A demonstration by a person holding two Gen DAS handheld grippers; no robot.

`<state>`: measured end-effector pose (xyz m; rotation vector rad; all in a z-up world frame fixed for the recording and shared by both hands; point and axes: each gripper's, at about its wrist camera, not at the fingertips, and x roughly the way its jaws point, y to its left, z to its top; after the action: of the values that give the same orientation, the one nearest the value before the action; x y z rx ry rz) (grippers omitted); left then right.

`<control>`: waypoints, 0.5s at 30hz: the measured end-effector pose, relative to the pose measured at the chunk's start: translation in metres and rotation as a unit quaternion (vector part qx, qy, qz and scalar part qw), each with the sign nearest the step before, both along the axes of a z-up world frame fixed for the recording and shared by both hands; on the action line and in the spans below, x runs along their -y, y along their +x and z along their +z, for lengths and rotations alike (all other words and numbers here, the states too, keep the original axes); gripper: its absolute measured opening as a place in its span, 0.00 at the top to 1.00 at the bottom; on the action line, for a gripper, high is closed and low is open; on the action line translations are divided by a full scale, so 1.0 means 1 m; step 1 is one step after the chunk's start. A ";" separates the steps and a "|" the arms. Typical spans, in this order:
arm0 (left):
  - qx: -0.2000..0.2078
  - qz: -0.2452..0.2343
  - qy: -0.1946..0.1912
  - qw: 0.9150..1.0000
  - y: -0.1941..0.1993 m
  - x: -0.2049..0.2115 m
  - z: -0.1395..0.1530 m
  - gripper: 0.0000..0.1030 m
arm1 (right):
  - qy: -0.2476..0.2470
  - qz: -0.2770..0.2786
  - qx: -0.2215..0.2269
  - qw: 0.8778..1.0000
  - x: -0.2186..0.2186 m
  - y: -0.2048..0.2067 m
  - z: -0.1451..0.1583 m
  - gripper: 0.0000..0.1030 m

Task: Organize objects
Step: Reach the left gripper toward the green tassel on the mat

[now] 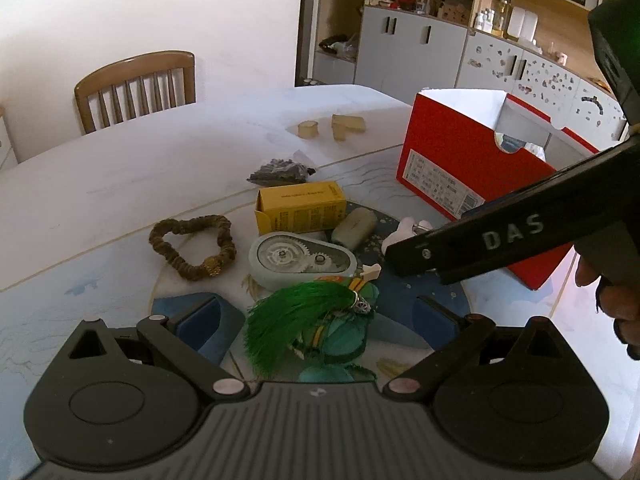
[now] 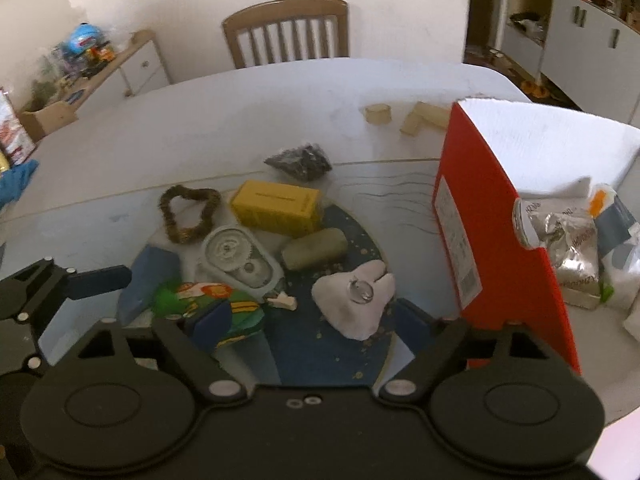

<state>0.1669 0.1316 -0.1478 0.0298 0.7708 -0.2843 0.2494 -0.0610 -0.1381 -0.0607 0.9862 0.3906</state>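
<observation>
Nearest the left wrist camera, the left gripper (image 1: 320, 324) stood wide, its blue pads on either side of the green tassel ornament (image 1: 308, 320) without gripping it. The tassel fanned out toward the left pad, a small metal charm at its root.

The right gripper (image 2: 304, 320) was spread wide too, holding nothing. In its own view the left pad sat over the ornament (image 2: 224, 312) and the white heart-shaped piece (image 2: 354, 298), with a clear bead on top, lay on the mat between the fingers. From the left camera, the right gripper's black body (image 1: 480, 248) reached in over that white piece (image 1: 404, 232).

Just beyond the ornament lay a tiny wooden clip (image 2: 282, 302), then the grey correction-tape dispenser (image 1: 302, 260), gears showing through its clear face. Left of it, the brown beaded bracelet (image 1: 192, 248) sat in a loose loop. Right of the dispenser rested a grey-green oblong case (image 1: 354, 228), touching the yellow carton (image 1: 300, 208) behind it.

Farther on, a dark packet (image 1: 280, 172) lay just behind the carton. The red box (image 1: 472, 168) stood open at the right, a crumpled silver packet (image 2: 572, 248) and other bags inside it.

Well beyond, pale wooden blocks (image 1: 332, 126) sat on the white table (image 1: 160, 160), with a wooden chair (image 1: 136, 88) at the far edge and shelving (image 1: 440, 8) behind.
</observation>
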 end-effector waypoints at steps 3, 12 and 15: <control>-0.003 0.000 -0.005 1.000 0.005 0.000 -0.004 0.01 | -0.003 -0.019 -0.003 1.000 0.001 0.005 -0.006 0.23; -0.016 0.001 -0.027 0.999 0.015 -0.001 -0.009 0.07 | 0.000 -0.059 -0.020 0.998 0.008 0.016 -0.021 0.34; -0.023 -0.002 -0.035 0.999 0.016 -0.002 -0.011 0.16 | -0.001 -0.059 -0.023 0.998 0.007 0.019 -0.024 0.38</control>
<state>0.1829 0.1334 -0.1583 -0.0416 0.8054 -0.3168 0.2681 -0.0679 -0.1620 0.0053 1.0302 0.2843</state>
